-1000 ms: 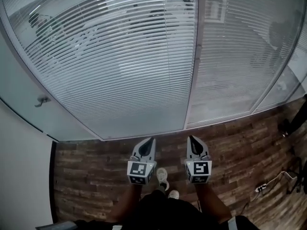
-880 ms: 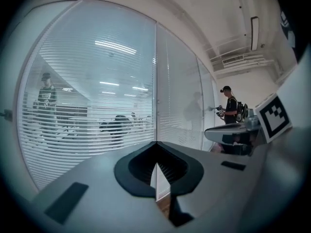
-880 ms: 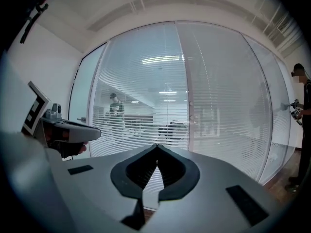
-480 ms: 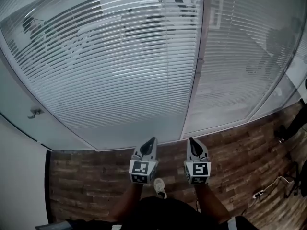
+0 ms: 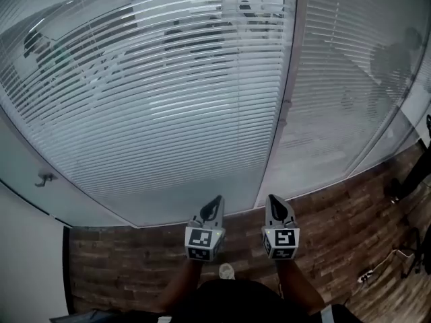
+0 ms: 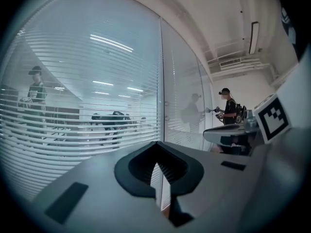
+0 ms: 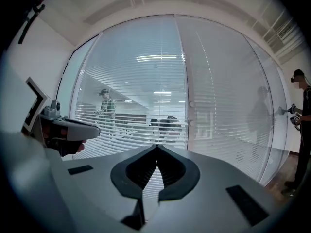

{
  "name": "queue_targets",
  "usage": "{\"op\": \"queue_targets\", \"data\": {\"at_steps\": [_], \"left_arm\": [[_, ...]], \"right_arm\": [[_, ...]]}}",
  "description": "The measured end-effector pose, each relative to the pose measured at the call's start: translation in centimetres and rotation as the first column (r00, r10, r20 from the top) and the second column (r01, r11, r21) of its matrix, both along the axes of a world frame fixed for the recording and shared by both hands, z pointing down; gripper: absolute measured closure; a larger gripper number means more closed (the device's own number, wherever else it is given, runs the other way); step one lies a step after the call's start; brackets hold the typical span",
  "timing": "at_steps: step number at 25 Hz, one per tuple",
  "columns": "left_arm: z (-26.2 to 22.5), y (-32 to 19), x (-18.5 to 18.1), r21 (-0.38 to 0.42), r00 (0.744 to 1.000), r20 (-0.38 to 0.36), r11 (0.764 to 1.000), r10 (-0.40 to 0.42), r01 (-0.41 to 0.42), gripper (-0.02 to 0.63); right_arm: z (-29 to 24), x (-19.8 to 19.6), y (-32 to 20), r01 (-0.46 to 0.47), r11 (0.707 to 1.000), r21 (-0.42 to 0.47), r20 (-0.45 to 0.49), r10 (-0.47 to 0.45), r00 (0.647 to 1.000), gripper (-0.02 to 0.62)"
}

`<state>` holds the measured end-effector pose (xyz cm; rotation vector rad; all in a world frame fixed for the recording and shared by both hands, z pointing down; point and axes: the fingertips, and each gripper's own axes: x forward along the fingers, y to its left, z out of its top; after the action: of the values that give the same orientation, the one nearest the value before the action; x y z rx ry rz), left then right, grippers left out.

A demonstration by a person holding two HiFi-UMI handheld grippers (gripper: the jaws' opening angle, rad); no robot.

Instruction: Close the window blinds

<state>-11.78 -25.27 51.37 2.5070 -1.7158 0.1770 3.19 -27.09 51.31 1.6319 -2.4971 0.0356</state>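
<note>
Near the glass wall's (image 5: 168, 206) bottom edge, our left gripper (image 5: 214, 202) and right gripper (image 5: 273, 200) sat pinched together, empty; unopened, we feared, they would grip nothing on the blinds (image 5: 155, 99).

You carry two grey, tapered tools, the left gripper (image 5: 214, 202) and the right gripper (image 5: 273, 200), each with black ribbed pads (image 6: 170, 171) in a dark spade-shaped recess and a cube (image 5: 203, 242) of black-and-white square markers at its rear. You wear a dark top (image 5: 229, 303) and a light shoe (image 5: 227, 271)
</note>
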Motion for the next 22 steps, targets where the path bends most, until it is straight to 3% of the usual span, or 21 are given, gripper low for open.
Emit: {"op": "queue_targets", "data": {"at_steps": [11, 22], "left_arm": [[-0.3, -4.3, -0.8, -0.002, 0.996, 0.063, 0.998, 0.065, -0.065, 0.606], [-0.6, -7.6, 0.5, -0.001, 0.995, 0.048, 0.996, 0.091, -0.091, 0.606]], "right_arm": [[-0.2, -0.5, -3.9, -0.033, 0.999, 0.003, -0.009, 0.033, 0.999, 0.592], [-1.6, 0.1, -7.0, -0.037, 0.998, 0.042, -0.010, 0.038, 0.999, 0.592]]}}
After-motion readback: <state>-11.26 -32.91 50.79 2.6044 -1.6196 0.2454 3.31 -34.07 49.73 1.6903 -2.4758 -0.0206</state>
